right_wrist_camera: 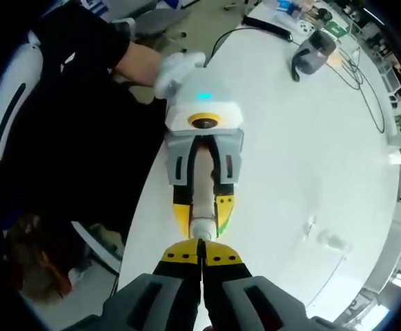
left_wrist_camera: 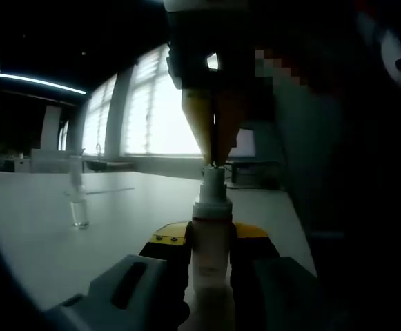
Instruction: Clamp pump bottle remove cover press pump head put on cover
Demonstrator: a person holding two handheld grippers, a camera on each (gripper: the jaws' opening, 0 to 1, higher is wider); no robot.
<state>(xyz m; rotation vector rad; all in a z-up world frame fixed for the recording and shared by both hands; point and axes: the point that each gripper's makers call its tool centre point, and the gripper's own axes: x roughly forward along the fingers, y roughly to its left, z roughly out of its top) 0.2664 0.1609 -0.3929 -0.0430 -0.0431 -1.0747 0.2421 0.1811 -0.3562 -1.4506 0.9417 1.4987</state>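
A white pump bottle (left_wrist_camera: pixel 210 265) stands upright with my left gripper (left_wrist_camera: pixel 210 233) shut on its body. Its pump head (left_wrist_camera: pixel 212 181) is bare. My right gripper (left_wrist_camera: pixel 214 160) comes down from above, shut, its yellow tips touching the top of the pump head. In the right gripper view I look straight down: my right gripper (right_wrist_camera: pixel 201 243) is shut over the pump head (right_wrist_camera: pixel 201 226), and the left gripper (right_wrist_camera: pixel 203 215) clamps the bottle (right_wrist_camera: pixel 202 189) below. The clear cover (left_wrist_camera: pixel 80 207) stands apart on the table, and lies to the right (right_wrist_camera: pixel 333 241) in the right gripper view.
The white table (right_wrist_camera: pixel 290 138) runs far beyond the bottle; its near edge passes just beside the left gripper. A gloved hand (right_wrist_camera: pixel 176 72) holds the left gripper. A grey device (right_wrist_camera: pixel 310 52) and cables lie at the far end. Bright windows (left_wrist_camera: pixel 159 110) stand behind.
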